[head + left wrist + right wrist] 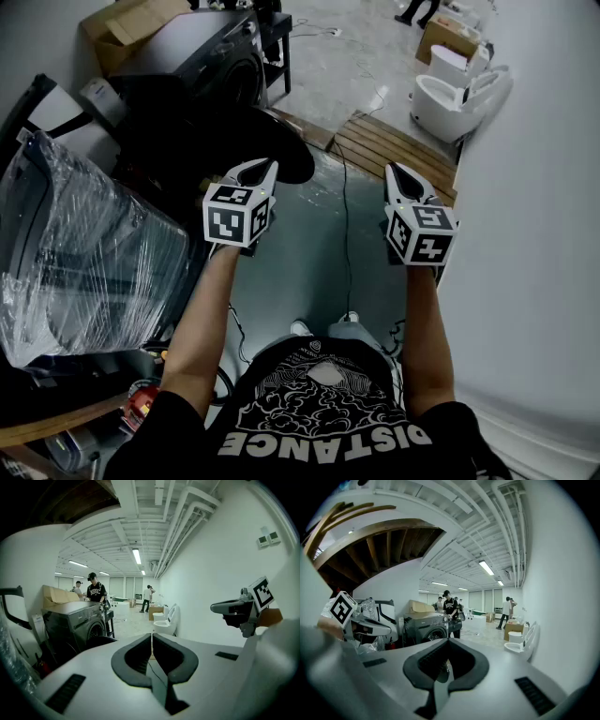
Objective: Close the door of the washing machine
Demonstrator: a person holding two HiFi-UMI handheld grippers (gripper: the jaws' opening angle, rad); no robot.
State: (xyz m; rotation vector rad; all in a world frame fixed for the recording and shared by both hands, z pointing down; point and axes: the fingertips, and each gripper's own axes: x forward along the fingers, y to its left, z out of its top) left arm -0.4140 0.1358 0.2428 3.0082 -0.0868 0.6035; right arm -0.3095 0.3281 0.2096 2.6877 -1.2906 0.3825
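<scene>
Left gripper (266, 167) has its jaws pressed together with nothing between them; it is held out level with the right one, pointing slightly down.

At the far left stands a big appliance wrapped in clear plastic film (84, 262). Behind it, further up, is the dark washer (202, 56). An open cardboard box (131, 23) sits on its top; what is in the box cannot be made out. The washer's round door (286, 155) is swung open, out over the grey floor (309, 262), and the drum behind it is too dark to see into. The door lies just ahead of the left gripper's tip, and in the left gripper view it shows low and to the left of the jaws, apart from them.

A thin cable (346, 216) runs along the floor between the two grippers toward a wooden pallet (394, 145).

Right gripper (395, 171) is also closed tight and empty, held over bare floor near the white wall.

Beyond it, at the upper right, stand white toilets (455, 94), with another cardboard box (448, 37) behind them, contents unseen. A person in a black shirt (96, 592) stands by the washer's far side, and others are further back in the room.
</scene>
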